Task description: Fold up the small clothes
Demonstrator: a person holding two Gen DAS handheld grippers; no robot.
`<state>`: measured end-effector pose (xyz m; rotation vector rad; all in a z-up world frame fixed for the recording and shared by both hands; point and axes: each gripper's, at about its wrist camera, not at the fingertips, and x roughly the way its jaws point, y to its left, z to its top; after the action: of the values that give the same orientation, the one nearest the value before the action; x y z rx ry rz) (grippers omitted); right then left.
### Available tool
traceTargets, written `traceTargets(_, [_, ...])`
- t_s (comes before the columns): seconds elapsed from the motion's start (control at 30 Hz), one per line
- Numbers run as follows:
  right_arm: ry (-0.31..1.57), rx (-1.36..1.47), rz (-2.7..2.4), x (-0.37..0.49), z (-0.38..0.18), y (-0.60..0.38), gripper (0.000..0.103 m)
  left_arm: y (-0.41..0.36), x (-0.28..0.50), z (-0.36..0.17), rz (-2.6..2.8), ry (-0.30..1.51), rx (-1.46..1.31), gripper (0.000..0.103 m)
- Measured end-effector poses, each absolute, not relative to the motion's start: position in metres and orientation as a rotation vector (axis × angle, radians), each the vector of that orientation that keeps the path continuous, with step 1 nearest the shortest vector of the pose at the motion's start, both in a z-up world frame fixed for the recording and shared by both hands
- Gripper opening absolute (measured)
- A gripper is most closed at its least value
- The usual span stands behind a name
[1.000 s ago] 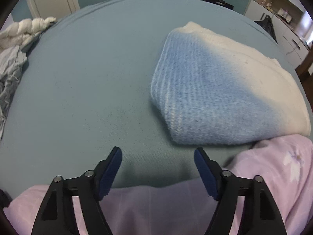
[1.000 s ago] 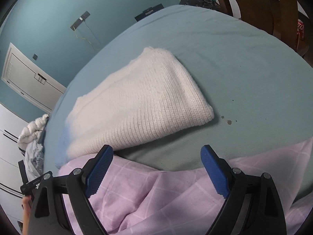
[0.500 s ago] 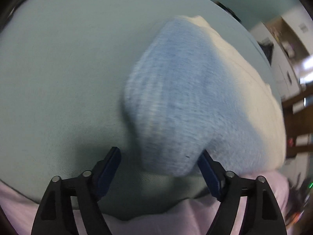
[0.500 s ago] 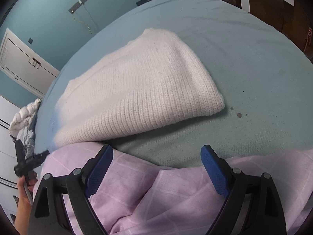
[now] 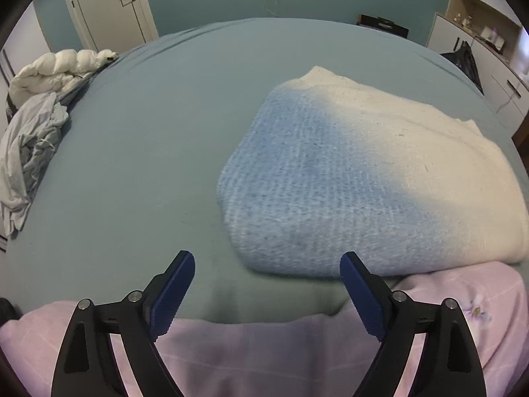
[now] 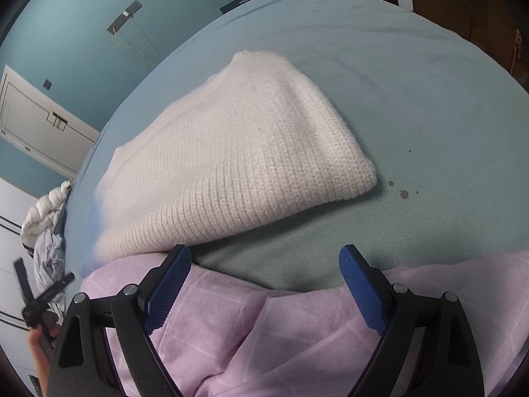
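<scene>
Left claw [image 5: 267,263]: jaws wide apart, have just been opening, nothing between them; it hangs over bare sheet just short of the sweater's near edge. Right claw [image 6: 265,256]: jaws wide apart, nothing held. Sweater [image 5: 347,178], blue fading to cream, lies folded flat on the teal bed [image 5: 139,152]. Pink cloth [image 6: 281,340] under both claws. Crumpled clothes [image 5: 29,145] at the bed's far left edge. No containers visible.
</scene>
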<state>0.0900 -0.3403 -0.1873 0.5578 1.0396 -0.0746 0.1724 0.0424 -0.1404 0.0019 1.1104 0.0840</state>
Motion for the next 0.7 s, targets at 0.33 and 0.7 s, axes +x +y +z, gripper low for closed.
traceTargets(0.33, [0.998,0.604,-0.132,0.09,-0.185,-0.344,0.089,0.043,0.187,-0.165,0.049,1.209,-0.079,0.09])
traceTargets(0.7, [0.999,0.704,-0.152,0.095,-0.195,-0.353,0.089,0.084,0.206,-0.211,-0.07,1.389,-0.679,0.09])
